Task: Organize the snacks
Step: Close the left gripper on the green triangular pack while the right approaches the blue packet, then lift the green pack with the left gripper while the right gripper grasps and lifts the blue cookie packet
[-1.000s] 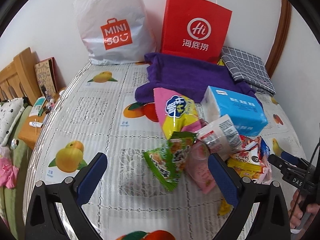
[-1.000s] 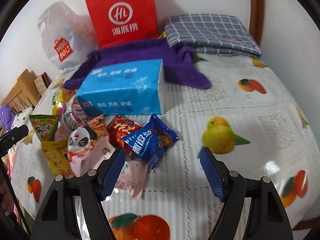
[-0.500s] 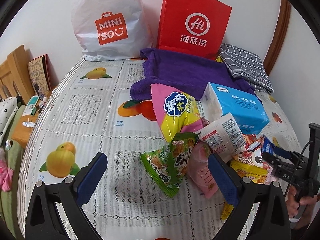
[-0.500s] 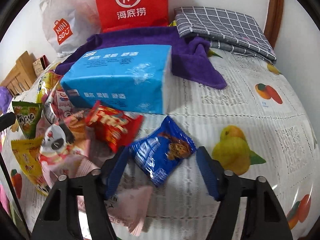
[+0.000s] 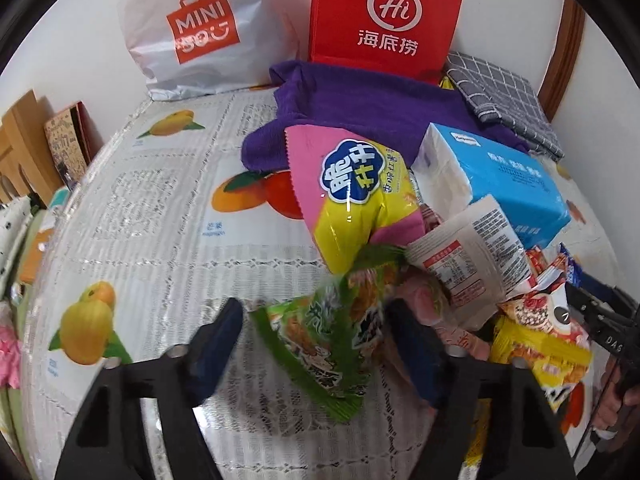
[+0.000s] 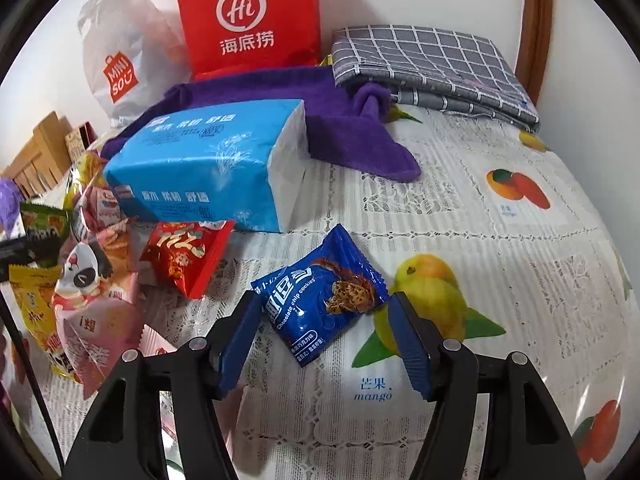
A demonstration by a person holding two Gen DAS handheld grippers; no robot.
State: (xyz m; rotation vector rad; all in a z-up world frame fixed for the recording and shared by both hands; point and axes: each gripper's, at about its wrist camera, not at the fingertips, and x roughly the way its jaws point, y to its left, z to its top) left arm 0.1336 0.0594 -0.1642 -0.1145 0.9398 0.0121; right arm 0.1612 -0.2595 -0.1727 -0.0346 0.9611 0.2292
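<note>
A pile of snack packets lies on a fruit-print tablecloth [image 5: 152, 216]. My left gripper [image 5: 316, 344] is open, its fingers on either side of a green snack packet [image 5: 324, 340]. Behind it lie a pink-and-yellow chip bag [image 5: 352, 196] and a white packet [image 5: 468, 264]. My right gripper [image 6: 324, 328] is open around a blue chocolate chip cookie packet [image 6: 320, 296], the fingers close to its sides. A red snack packet [image 6: 184, 256] and a panda-print packet [image 6: 84, 276] lie to its left. The right gripper shows at the right edge of the left wrist view [image 5: 600, 320].
A blue tissue pack [image 6: 204, 168] sits behind the snacks on a purple towel [image 6: 340, 128]. A red paper bag [image 5: 384, 16] and a white MINISO bag [image 5: 200, 28] stand against the wall. A folded grey checked cloth [image 6: 432, 64] lies at the back right.
Both grippers moved forward and down. The left one now has the green packet between its fingers, the right one the blue cookie packet. Both jaws narrowed a little.
</note>
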